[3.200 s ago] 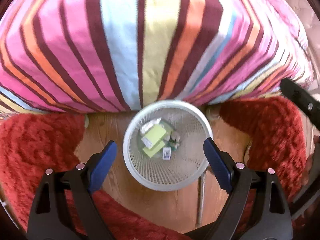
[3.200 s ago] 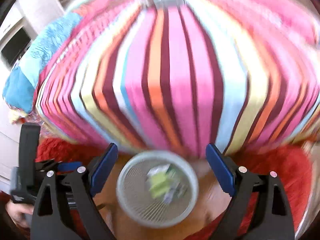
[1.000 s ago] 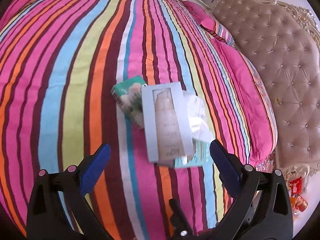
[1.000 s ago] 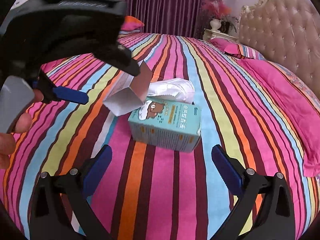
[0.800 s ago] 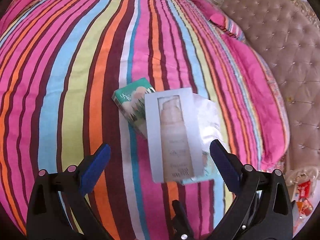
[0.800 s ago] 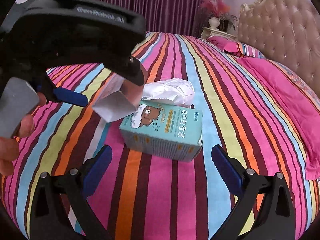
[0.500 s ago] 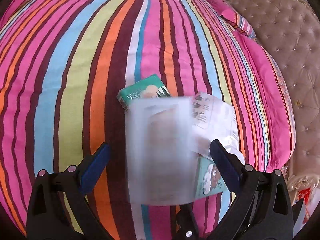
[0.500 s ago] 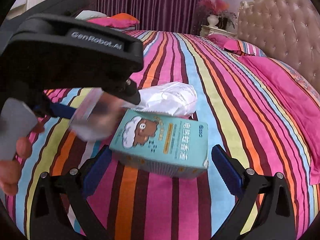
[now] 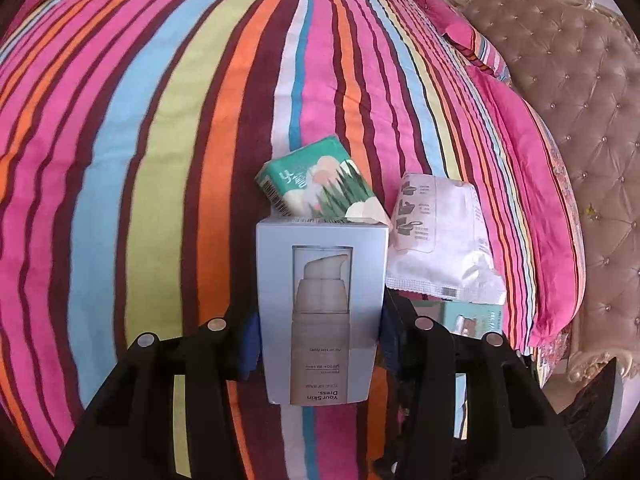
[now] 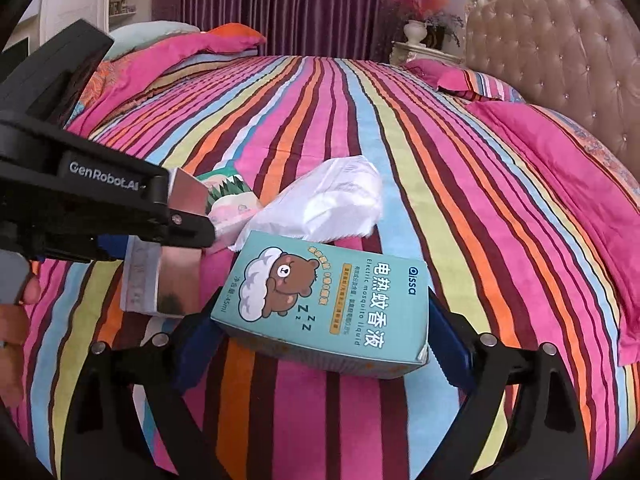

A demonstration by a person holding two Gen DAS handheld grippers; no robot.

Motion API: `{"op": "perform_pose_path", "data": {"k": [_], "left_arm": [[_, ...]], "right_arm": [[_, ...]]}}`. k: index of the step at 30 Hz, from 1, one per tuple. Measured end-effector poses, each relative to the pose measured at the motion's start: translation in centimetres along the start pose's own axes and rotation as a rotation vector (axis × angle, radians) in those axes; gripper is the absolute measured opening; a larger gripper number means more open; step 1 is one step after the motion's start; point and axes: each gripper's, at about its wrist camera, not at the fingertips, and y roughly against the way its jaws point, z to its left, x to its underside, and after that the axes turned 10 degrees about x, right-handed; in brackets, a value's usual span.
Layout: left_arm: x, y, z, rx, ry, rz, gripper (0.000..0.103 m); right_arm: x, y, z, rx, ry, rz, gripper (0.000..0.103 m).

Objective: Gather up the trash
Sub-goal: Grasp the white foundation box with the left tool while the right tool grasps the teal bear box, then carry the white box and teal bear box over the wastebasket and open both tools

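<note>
On the striped bedspread lie several pieces of trash. My left gripper [image 9: 318, 336] is shut on a silver-grey cosmetics box [image 9: 320, 308], its fingers pressing both sides. Behind the box lie a green tissue pack [image 9: 316, 184] and a white crumpled wrapper [image 9: 440, 248]. My right gripper [image 10: 320, 344] has its fingers against both ends of a teal bear-print box [image 10: 332, 300], which looks gripped. In the right wrist view the left gripper [image 10: 176, 224] holds the silver box [image 10: 160, 280] at the left, beside the white wrapper [image 10: 328, 204].
The striped bedspread [image 10: 440, 160] fills both views. Pink pillows [image 10: 560, 152] and a beige tufted headboard [image 9: 580, 120] lie to the right. Purple curtains [image 10: 280, 4] and a nightstand with a vase [image 10: 420, 40] stand behind the bed.
Both grippers came up from the waste basket to the bed. In the last second the left gripper closed on the silver box and the right closed onto the teal box.
</note>
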Motion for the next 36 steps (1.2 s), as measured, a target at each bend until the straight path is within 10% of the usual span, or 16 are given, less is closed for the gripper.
{"op": "perform_pose_path", "data": {"k": [36], "left_arm": [[22.9, 12.1, -0.2, -0.215, -0.238, -0.120, 0.047]], "right_arm": [[9.1, 11.7, -5.8, -0.061, -0.084, 0.028, 0.087]]}}
